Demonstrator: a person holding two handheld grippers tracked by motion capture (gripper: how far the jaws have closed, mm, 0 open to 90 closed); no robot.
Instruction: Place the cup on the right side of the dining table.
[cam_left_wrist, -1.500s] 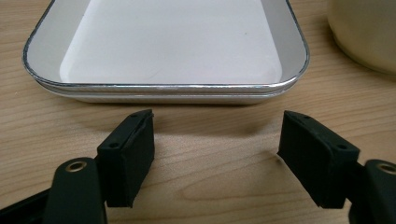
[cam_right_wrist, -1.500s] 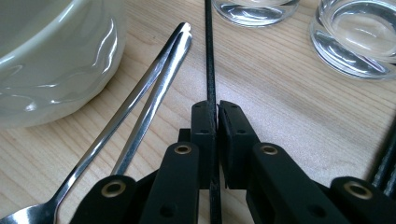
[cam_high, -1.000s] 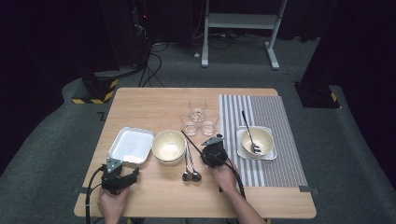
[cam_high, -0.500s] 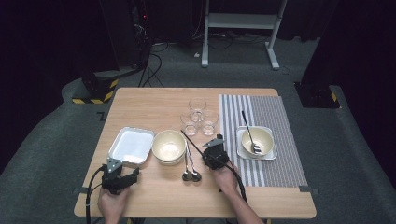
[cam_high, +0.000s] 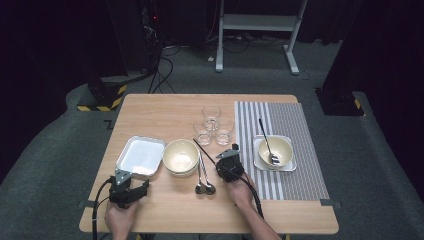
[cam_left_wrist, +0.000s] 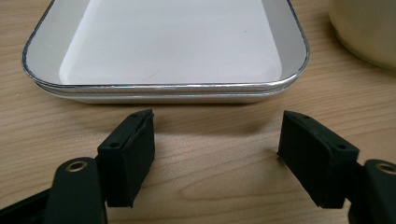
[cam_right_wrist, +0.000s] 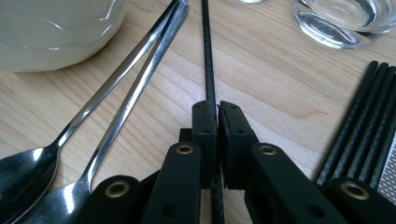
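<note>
The right tool (cam_right_wrist: 217, 109) has its jaws pressed together on a thin black chopstick (cam_right_wrist: 208, 60), which runs straight out between the pads and away across the wooden surface (cam_right_wrist: 261, 79); the jaws have just been closing on it; in the high view the same stick (cam_high: 206, 151) slants up and to the left from the right tool (cam_high: 233, 150), its far tip ending near the cream bowl (cam_high: 181, 157); just left of the stick lie two steel spoons (cam_right_wrist: 93, 135) side by side, their bowls toward the person and their handles reaching up past the cream bowl; three clear glasses (cam_high: 214, 125) stand in a cluster beyond the tool; to its right a grey striped placemat (cam_high: 300, 120) carries a second cream bowl (cam_high: 280, 146) on a white square plate, with a dark-handled spoon (cam_high: 266, 142) resting in it; more black sticks (cam_right_wrist: 369, 116) lie at the mat's edge, close to the right tool; the left tool (cam_left_wrist: 217, 156) rests low at the near left of the surface with its jaws wide apart and nothing between them, pointing at the near rim of a shallow white tray (cam_left_wrist: 168, 88) with a metal edge, just short of touching it.
</note>
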